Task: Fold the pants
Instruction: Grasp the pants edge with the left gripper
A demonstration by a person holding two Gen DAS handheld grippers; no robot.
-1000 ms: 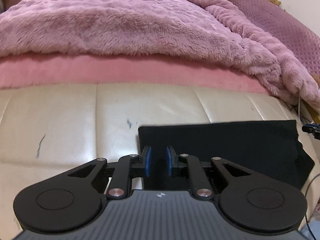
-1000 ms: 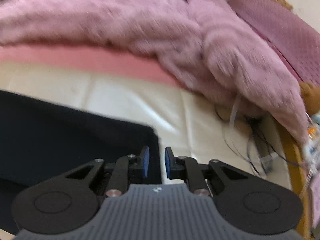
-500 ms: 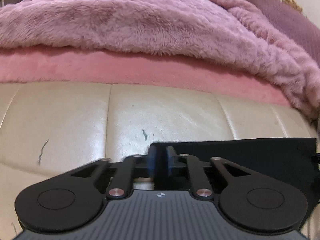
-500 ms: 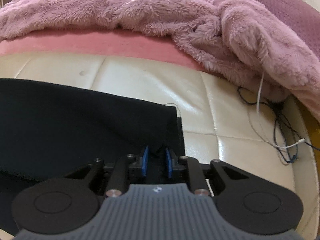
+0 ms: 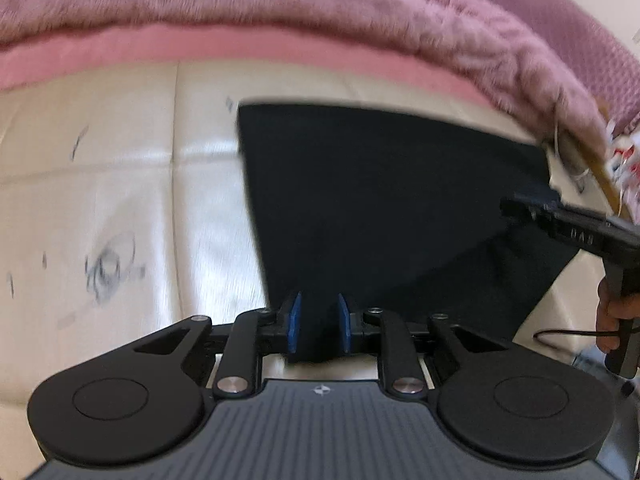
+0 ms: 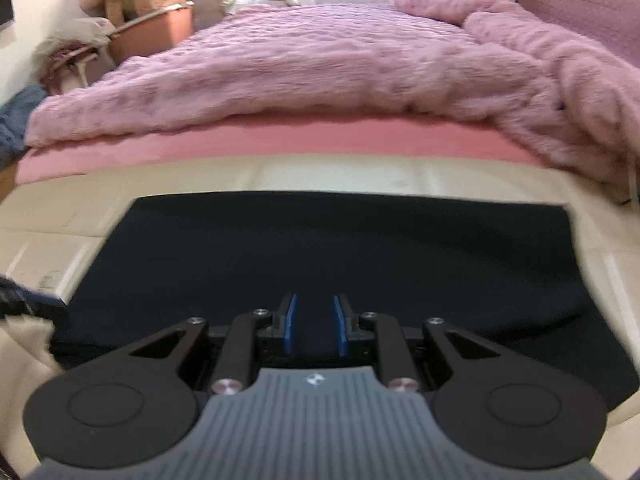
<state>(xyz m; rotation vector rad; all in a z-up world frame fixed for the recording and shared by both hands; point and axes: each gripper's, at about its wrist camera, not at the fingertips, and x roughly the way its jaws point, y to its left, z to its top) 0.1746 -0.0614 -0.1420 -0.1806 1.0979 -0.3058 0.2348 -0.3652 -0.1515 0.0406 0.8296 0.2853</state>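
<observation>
The black pants (image 5: 380, 200) lie folded flat on a cream leather cushion (image 5: 120, 180). My left gripper (image 5: 318, 320) is at their near left corner. Black cloth fills the gap between its blue pads, and a lifted fold runs from there toward the right. My right gripper (image 6: 314, 326) is over the near middle of the pants (image 6: 320, 248) with dark cloth between its pads. Its jaws are opening slightly. In the left wrist view the right gripper (image 5: 510, 206) reaches in at the pants' right edge, held by a hand (image 5: 612, 312).
A fluffy pink blanket (image 6: 320, 60) and a pink sheet (image 6: 280, 140) border the cushion's far side. Pen marks (image 5: 108, 264) stain the leather at the left. A black cable (image 5: 560, 336) lies at the right edge. Boxes and clutter (image 6: 152, 28) stand at the back left.
Both grippers have swept across the cushion. The right one went from the pants' right corner to over their middle. The left one now has cloth between its pads. The pants fill more of each view.
</observation>
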